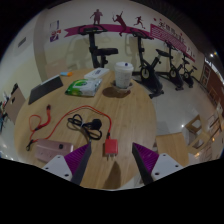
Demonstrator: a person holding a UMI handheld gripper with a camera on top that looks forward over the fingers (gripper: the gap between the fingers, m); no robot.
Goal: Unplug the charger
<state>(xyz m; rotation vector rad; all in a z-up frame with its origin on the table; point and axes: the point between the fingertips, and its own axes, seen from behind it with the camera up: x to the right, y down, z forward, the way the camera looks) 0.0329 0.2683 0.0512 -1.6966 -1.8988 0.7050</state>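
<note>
A small red charger lies on the round wooden table, between my two fingers and near their tips, with a gap at each side. A red cable runs from it further up the table. Just beyond it a black cable with a black plug lies coiled. My gripper is open, its purple pads either side of the charger and not touching it.
A second red cable loops at the left. A white cup, a green and white packet and a flat grey device lie at the far side. Exercise bikes stand beyond the table.
</note>
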